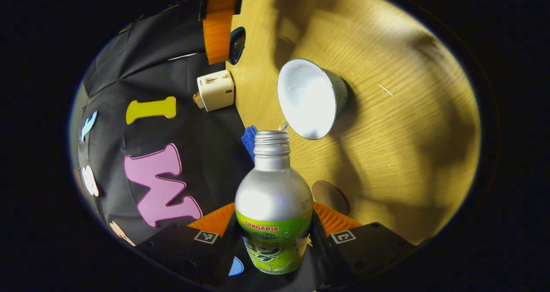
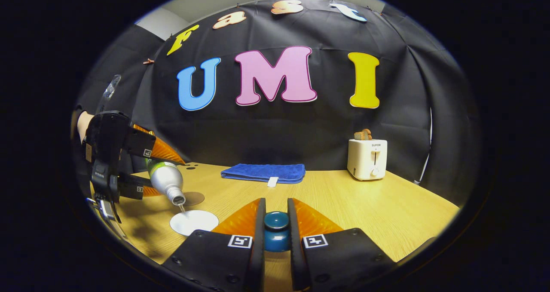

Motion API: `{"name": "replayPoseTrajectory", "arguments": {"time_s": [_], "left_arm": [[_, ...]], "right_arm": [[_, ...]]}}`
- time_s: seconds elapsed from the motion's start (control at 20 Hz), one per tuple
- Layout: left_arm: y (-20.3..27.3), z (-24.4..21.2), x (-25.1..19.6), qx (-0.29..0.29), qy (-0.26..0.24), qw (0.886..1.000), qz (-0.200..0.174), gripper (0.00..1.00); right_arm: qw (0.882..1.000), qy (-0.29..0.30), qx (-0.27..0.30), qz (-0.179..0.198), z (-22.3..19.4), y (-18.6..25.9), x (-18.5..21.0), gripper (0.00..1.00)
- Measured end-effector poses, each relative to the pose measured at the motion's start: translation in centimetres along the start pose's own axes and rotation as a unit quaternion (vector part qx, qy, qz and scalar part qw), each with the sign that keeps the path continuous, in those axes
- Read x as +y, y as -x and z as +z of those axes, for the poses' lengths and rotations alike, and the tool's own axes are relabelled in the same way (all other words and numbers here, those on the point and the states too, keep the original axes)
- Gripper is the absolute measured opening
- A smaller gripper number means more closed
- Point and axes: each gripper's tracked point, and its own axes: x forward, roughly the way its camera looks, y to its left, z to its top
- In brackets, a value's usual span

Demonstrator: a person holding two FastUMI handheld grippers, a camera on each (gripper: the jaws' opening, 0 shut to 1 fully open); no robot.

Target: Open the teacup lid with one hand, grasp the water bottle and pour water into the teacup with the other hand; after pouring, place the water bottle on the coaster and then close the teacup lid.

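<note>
My left gripper point(image 1: 275, 212) is shut on a silver and green water bottle point(image 1: 274, 197), uncapped and tipped mouth-down toward the open teacup point(image 1: 311, 98). A thin stream of water falls from the bottle's mouth into the cup. In the right gripper view the same bottle point(image 2: 162, 181) tilts over the cup's white inside point(image 2: 194, 222), held by the left gripper point(image 2: 172, 176). My right gripper point(image 2: 276, 204) is shut on the blue teacup lid point(image 2: 276, 229), held above the table to the cup's right. A round brown coaster point(image 2: 193, 198) lies just behind the cup.
A folded blue towel point(image 2: 264, 172) lies at the back of the wooden table point(image 2: 365, 210). A white toaster point(image 2: 367, 158) with bread in it stands at the back right. A person's hand holds the left gripper at the table's left edge.
</note>
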Motion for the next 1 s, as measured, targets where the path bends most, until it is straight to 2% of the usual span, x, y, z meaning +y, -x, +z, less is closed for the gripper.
{"name": "replayPoseTrajectory", "arguments": {"time_s": [1.0], "left_arm": [[0.1, -0.5, 1.2, 0.016, -0.064, 0.998, -0.008, 0.80]], "right_arm": [[1.000, 0.000, 0.000, 0.000, 0.1, 0.0, 0.0, 0.28]]}}
